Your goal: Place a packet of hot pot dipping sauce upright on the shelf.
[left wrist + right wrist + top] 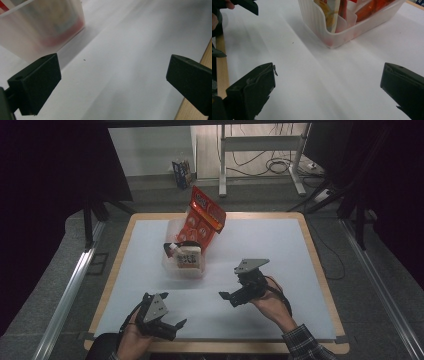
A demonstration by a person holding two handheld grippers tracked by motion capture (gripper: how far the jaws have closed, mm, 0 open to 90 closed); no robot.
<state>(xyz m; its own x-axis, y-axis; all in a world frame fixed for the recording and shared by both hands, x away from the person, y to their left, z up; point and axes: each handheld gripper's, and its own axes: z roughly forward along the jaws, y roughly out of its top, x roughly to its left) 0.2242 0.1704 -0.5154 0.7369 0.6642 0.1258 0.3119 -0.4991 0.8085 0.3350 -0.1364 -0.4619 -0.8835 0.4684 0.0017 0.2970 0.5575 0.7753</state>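
Note:
A clear plastic bin stands on the white sheet left of the table's middle, with a white snack pack and a tall red-orange packet upright in it. My left gripper hovers near the front edge, open and empty. In its own view the left gripper has the bin ahead on the left. My right gripper is open and empty to the front right of the bin. The right gripper faces the bin's near corner, where packets show through.
The wooden table rim frames the white sheet. My other hand and gripper show at the top left of the right gripper view. Behind the table stand a metal frame, floor cables and a small box.

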